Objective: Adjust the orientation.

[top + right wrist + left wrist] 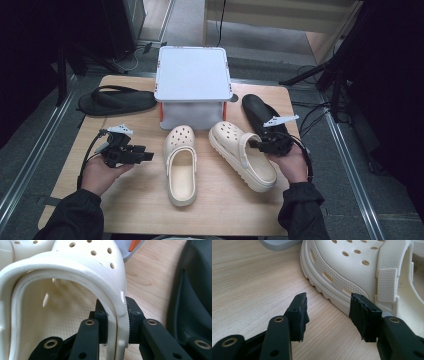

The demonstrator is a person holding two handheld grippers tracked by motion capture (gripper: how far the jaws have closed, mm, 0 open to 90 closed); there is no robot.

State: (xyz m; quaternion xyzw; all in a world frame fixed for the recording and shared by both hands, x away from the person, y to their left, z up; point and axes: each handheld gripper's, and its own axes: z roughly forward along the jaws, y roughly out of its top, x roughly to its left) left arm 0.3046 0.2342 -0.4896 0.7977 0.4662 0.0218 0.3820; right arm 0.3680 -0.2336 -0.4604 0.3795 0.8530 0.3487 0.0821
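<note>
Two cream clogs lie on the wooden table (140,200). The left clog (180,165) rests flat with its toe toward the back. My left gripper (149,156) points at its side; in the left gripper view this gripper (328,315) stands open with bare table between the jaws, and the clog's ridged sole (329,287) sits just ahead, close to the right-hand jaw. The right clog (242,155) lies angled, its heel nearer me. My right gripper (257,145) is shut on its side wall; the right gripper view shows this gripper (117,322) pinching the clog's rim (82,265).
A grey box with a white lid (192,75) stands at the back centre. A black flip-flop (117,100) lies at the back left. A black slipper (262,115) lies at the right beside the held clog, and it also appears dark in the right gripper view (192,302).
</note>
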